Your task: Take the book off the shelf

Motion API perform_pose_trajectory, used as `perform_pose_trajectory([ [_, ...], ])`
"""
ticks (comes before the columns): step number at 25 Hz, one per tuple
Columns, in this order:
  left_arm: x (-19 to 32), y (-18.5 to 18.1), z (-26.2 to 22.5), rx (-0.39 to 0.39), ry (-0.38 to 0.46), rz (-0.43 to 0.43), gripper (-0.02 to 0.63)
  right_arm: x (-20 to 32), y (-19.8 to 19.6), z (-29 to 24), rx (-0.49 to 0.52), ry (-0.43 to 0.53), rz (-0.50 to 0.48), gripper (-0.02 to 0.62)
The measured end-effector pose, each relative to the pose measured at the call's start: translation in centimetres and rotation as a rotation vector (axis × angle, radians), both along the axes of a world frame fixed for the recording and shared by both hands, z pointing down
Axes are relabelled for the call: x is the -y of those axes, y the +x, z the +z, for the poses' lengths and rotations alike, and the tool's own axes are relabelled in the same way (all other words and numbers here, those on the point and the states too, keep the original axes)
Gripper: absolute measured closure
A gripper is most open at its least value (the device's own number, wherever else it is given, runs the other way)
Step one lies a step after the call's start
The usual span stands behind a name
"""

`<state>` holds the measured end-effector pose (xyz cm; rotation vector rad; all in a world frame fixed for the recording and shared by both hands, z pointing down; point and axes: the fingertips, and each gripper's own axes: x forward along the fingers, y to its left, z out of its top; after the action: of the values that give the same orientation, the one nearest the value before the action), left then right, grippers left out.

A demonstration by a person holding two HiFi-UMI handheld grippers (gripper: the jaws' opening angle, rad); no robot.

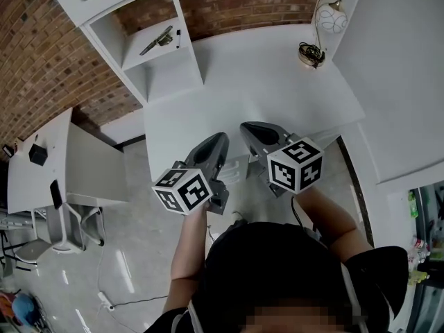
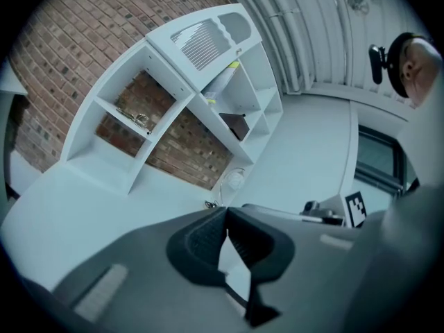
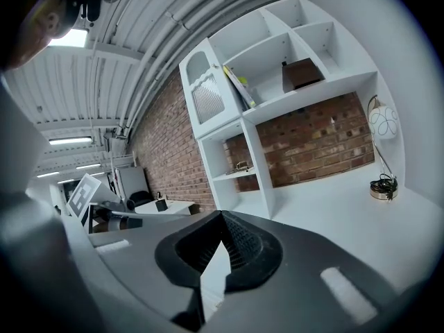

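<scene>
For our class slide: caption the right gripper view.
Shut, empty right gripper faces the white shelf where a book leans; lamp at right.

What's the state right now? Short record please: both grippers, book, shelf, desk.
left gripper: shut, empty, over the desk's near edge
right gripper: shut, empty, beside the left one
book: leaning in an upper compartment of the shelf, not yet taken
box: brown, on the same shelf level, right of the book
desk: white, with a lamp at its far right corner
contact: neither gripper touches the shelf or the book
</scene>
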<state>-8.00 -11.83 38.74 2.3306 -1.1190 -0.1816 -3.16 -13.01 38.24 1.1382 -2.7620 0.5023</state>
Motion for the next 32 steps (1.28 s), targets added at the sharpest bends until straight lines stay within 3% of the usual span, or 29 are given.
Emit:
perform_pose_trajectory([
  [7,2.0,-2.3,0.0,0.046,0.013,0.068,0.601,1.8,-2.9,0.1,-0.018,-0.001,0.033,0.597],
  [13,4.1,-2.4,-0.3,0.025,0.020,0.076,0.601,3.4,-3.6,-0.2,-0.038,0.009,0.014,0.597],
  [32,16.1,1.0,-4.3,0.081,0.111,-0.031,0.601,16.0,-0.6,-4.3,-0.003,0.120,-0.092,0.597],
])
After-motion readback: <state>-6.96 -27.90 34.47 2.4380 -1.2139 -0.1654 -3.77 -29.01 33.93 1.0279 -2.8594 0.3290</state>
